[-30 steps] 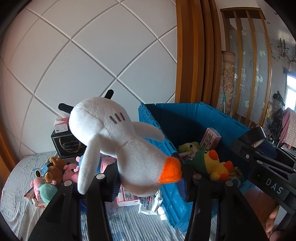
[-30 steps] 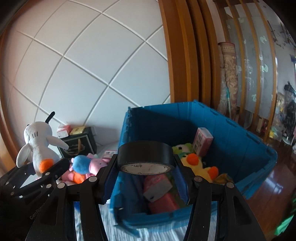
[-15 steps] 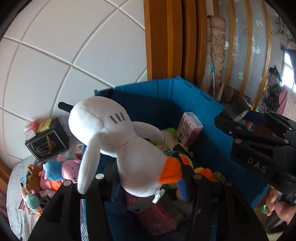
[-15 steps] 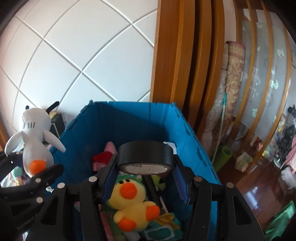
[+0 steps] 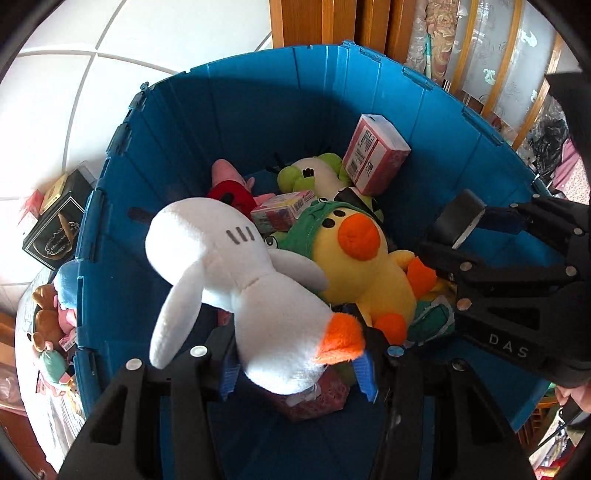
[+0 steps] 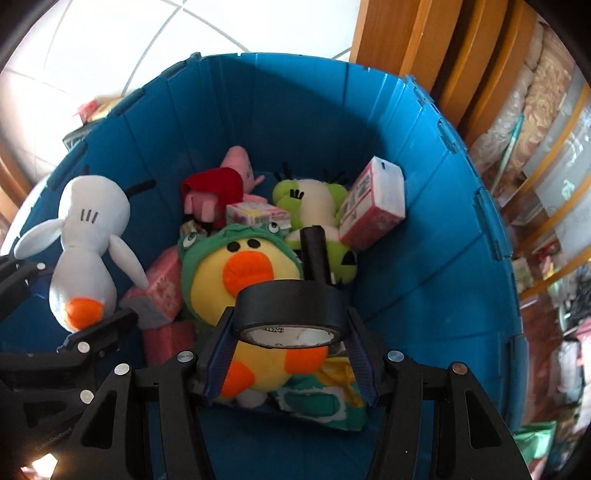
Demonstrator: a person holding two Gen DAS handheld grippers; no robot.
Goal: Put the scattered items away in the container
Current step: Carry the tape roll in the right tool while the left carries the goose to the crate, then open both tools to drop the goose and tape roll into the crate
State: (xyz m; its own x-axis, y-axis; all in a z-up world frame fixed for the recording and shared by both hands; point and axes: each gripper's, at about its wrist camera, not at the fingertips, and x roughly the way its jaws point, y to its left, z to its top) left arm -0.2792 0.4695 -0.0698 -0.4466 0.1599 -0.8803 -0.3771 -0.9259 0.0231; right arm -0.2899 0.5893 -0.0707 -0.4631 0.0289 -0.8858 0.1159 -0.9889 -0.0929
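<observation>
My left gripper (image 5: pixel 295 365) is shut on a white plush duck (image 5: pixel 243 288) with an orange beak and holds it over the open blue bin (image 5: pixel 258 92). The duck also shows in the right wrist view (image 6: pixel 83 254). My right gripper (image 6: pixel 290 358) is shut on a black tape roll (image 6: pixel 291 308), above the bin's contents; it shows in the left wrist view (image 5: pixel 458 221) too. Inside the bin (image 6: pixel 406 258) lie a yellow duck plush in a green hood (image 6: pixel 240 273), a green-and-white plush (image 6: pixel 314 206), a pink pig plush (image 6: pixel 221 184) and pink boxes (image 6: pixel 373 206).
Left of the bin, on the bed, stand a black box (image 5: pixel 55 225) and several small plush toys (image 5: pixel 48 321). Wooden door frames (image 5: pixel 332 18) and a glass-panelled partition (image 5: pixel 498 55) rise behind the bin. Cluttered shelves (image 6: pixel 546 184) are to the right.
Both grippers have moved forward and tilted down over the bin, carrying the white duck and the tape roll. The bin's contents now fill both views.
</observation>
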